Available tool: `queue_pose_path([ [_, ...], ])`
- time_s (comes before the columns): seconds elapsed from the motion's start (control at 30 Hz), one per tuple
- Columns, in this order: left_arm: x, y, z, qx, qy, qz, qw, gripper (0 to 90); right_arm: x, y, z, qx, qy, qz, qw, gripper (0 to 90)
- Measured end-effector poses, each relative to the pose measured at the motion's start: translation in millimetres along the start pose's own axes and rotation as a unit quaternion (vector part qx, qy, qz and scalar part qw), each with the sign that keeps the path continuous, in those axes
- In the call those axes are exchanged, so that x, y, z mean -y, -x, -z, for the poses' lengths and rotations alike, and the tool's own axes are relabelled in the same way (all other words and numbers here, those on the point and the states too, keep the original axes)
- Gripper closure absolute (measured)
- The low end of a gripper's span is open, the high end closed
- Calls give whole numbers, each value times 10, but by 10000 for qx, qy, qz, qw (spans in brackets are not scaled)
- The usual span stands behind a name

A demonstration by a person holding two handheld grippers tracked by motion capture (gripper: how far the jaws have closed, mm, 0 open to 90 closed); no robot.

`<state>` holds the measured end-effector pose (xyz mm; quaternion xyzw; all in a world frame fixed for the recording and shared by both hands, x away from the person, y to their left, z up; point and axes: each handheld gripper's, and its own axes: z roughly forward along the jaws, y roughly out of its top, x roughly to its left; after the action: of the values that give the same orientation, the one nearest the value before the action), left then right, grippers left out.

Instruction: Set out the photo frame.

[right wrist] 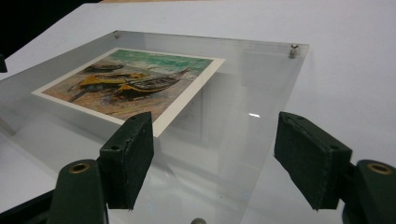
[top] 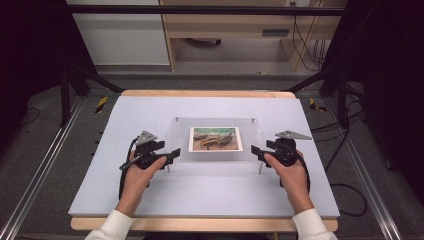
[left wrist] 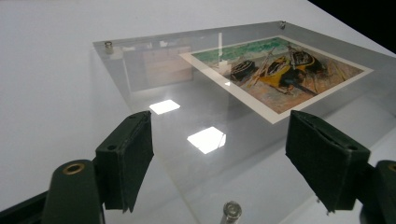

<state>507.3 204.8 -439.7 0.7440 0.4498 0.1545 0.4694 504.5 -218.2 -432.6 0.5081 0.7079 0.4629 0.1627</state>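
A clear acrylic frame [top: 215, 150] holding a boat picture [top: 215, 138] lies mid-table on metal corner pins. My left gripper [top: 172, 154] sits at its near left corner and my right gripper [top: 255, 150] at its near right corner. In the left gripper view the gripper [left wrist: 224, 158] straddles the corner above its pin [left wrist: 231, 210], and the pads [left wrist: 123, 161] rest against the frame's [left wrist: 187, 116] two edges. In the right gripper view the gripper [right wrist: 215, 158] holds the other corner of the frame [right wrist: 233, 93] the same way, over a pin [right wrist: 198, 220]. The picture [left wrist: 280, 74] [right wrist: 130, 84] shows through the acrylic.
The frame rests on a white mat [top: 150, 195] over a wooden table [top: 200, 93]. Black rig posts [top: 65, 95] stand at the far left and right. Cables [top: 345, 190] trail off the table's right side. The mat has bare room on every side of the frame.
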Motion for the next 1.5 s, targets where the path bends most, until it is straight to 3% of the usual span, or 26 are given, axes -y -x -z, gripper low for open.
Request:
queue_pose_path([
  [0.07, 28, -14, 31, 10, 40, 114, 9999, 226, 9, 4, -4, -7, -54, 15, 10000, 289],
  [0.33, 82, 1, 91, -25, 69, 111, 9999, 284, 80, 17, 73, 64, 28, -91, 9999, 346],
  [0.53, 101, -10, 60, 5, 22, 141, 9999, 320, 101, 8, 44, 3, -77, -112, 9999, 346],
  [0.77, 116, -44, 22, 168, -72, 370, 9991, 315, 117, 16, 23, -68, -145, -244, 9996, 343],
  [0.93, 121, -88, 6, 299, -130, 631, 9975, 303, 126, 18, -2, -123, -221, -340, 9991, 329],
  [1.37, 100, -138, -48, 422, -287, 918, 9945, 272, 157, 26, -59, -199, -344, -596, 9974, 281],
  [1.5, 100, -155, -59, 485, -348, 1089, 9923, 260, 164, 40, -62, -255, -372, -677, 9967, 276],
])
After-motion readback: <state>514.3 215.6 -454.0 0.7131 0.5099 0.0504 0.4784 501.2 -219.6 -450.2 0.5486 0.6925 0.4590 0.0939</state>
